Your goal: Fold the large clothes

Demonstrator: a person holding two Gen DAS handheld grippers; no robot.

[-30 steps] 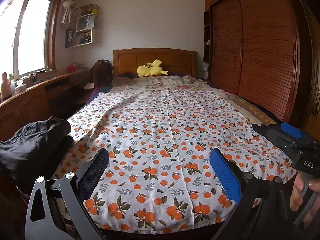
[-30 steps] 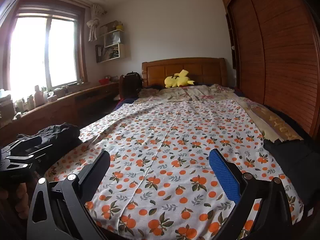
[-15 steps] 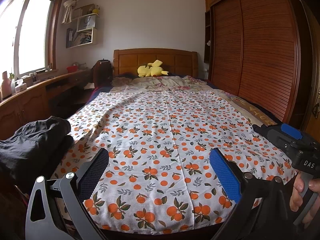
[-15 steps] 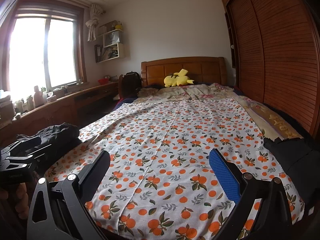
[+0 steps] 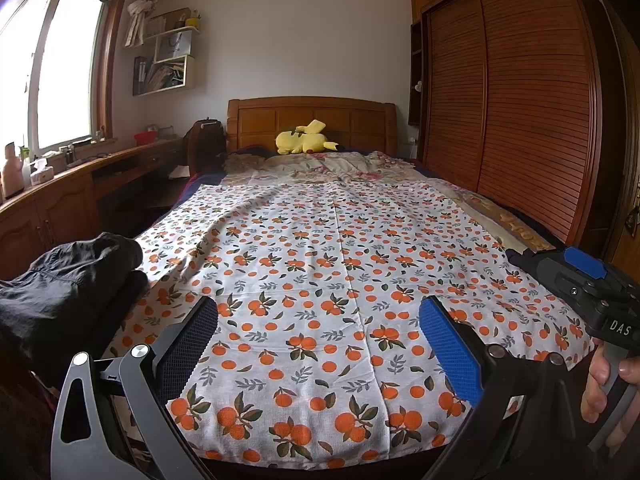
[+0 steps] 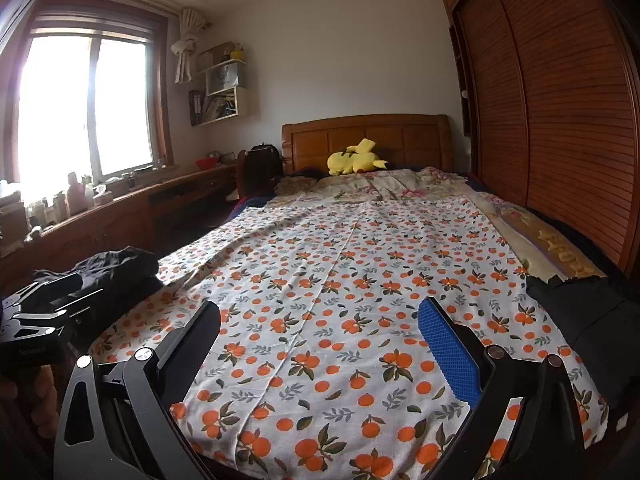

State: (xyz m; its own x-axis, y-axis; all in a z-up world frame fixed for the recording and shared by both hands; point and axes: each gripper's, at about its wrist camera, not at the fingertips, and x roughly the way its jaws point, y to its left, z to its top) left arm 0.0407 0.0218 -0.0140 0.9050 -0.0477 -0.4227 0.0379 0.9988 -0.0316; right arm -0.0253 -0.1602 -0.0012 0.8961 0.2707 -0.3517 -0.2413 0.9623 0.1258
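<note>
Both grippers hover level at the foot of the bed [image 5: 308, 116], pointed toward its headboard, jaws spread wide and holding nothing: left gripper [image 5: 318, 344], right gripper [image 6: 320, 344]. Dark clothes [image 5: 68, 284] lie bunched at the bed's left foot corner; another dark garment [image 6: 580, 312] sits at the right foot corner.

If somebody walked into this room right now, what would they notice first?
Probably the big sheet with oranges printed on it, spread flat over nearly the whole bed. Next, the yellow plush toy lying at the far end against the wooden headboard. Close by, a heap of dark clothes sits at the bed's near left corner, and both the left gripper and right gripper are open above the sheet.
</note>
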